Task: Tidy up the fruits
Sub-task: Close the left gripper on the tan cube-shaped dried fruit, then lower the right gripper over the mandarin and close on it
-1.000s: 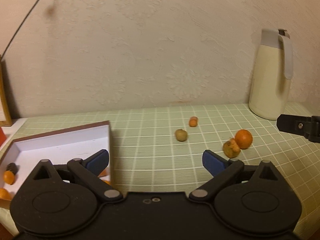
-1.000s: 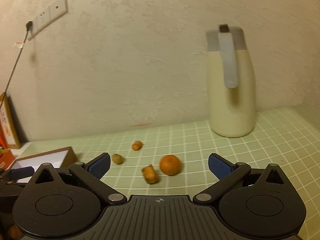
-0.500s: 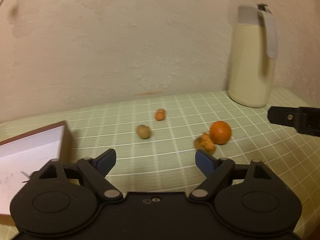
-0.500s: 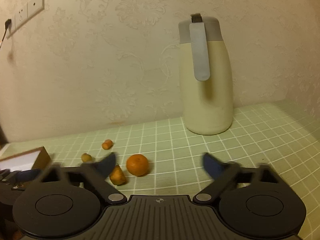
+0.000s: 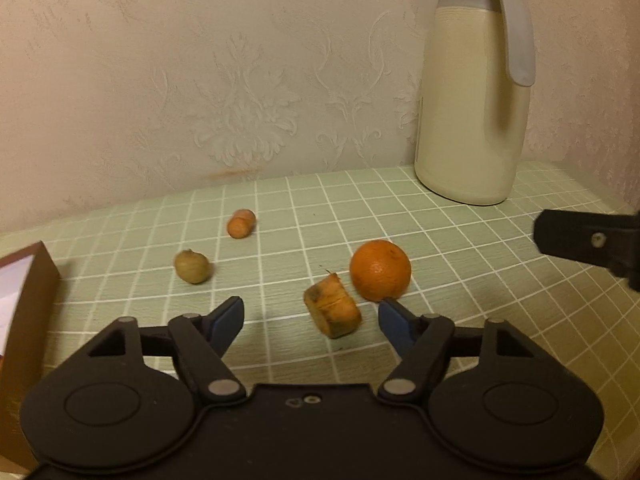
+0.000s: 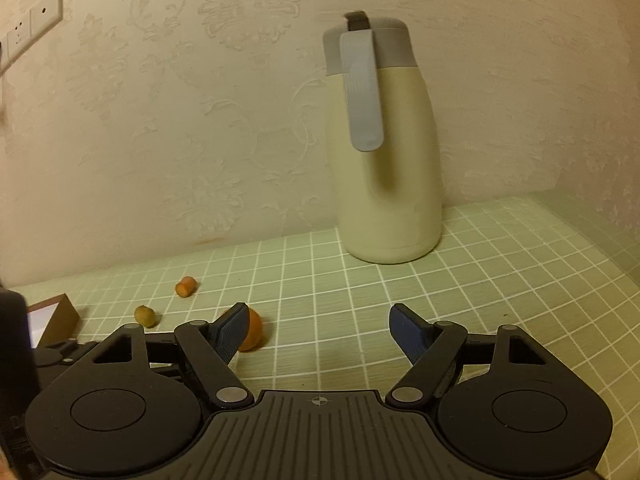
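left claw [image 5: 311,316] wide open, empty, right claw [image 6: 316,325] likewise

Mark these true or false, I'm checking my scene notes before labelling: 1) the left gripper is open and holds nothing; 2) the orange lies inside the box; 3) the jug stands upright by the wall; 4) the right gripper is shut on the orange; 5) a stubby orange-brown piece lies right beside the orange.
1) The left gripper is open and holds nothing: true.
2) The orange lies inside the box: false, it sits on the tablecloth, well right of the box.
3) The jug stands upright by the wall: true.
4) The right gripper is shut on the orange: false, its fingers are spread and empty.
5) A stubby orange-brown piece lies right beside the orange: true.
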### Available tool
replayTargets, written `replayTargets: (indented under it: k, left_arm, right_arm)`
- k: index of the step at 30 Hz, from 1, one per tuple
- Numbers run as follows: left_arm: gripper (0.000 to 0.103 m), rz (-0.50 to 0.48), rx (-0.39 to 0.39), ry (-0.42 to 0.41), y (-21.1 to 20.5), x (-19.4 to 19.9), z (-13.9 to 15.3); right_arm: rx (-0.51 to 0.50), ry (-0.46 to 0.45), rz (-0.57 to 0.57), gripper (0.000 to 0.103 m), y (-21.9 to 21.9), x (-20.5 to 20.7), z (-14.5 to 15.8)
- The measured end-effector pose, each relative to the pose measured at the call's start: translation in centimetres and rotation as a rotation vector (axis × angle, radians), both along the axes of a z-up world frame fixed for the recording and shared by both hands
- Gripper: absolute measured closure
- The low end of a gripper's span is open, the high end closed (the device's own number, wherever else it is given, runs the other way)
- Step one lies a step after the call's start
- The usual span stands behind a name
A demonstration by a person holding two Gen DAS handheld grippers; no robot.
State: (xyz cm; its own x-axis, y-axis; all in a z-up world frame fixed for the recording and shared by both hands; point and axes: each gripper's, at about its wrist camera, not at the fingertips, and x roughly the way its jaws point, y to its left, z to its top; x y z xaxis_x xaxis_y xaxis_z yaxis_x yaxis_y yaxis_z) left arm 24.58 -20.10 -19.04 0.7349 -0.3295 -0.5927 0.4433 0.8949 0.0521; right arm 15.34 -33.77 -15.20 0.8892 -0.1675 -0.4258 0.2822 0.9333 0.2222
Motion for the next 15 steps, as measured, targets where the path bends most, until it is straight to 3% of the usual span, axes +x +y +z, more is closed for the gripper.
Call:
replayTargets:
  k: [4,6,10,12,15]
  left_arm:
    - [0.052,0.005,-0.008,0.017,-0.4,0.7,-0.7]
    - [0.065,0.011,-0.012,0.025,-0.5,0.9,-0.9]
    - [0.078,0.007,-0.019,0.042,-0.6,1.3,-1.3]
    - [0.089,0.005,-0.023,0.041,-0.4,1.3,-1.2]
    - [0.089,0.016,-0.021,0.037,0.0,1.4,-1.1]
  right_arm:
    - [0.012,0.002,-0.007,0.025,-0.5,-0.1,-0.1]
    - [0.019,0.003,-0.010,0.025,-0.7,-0.1,-0.1]
    - [0.029,0.010,-0.011,0.025,-0.8,0.3,-0.3]
    - [0.037,0.013,-0.010,0.025,-0.9,0.5,-0.5]
    - [0.046,0.022,0.003,0.025,-0.7,1.0,-0.7]
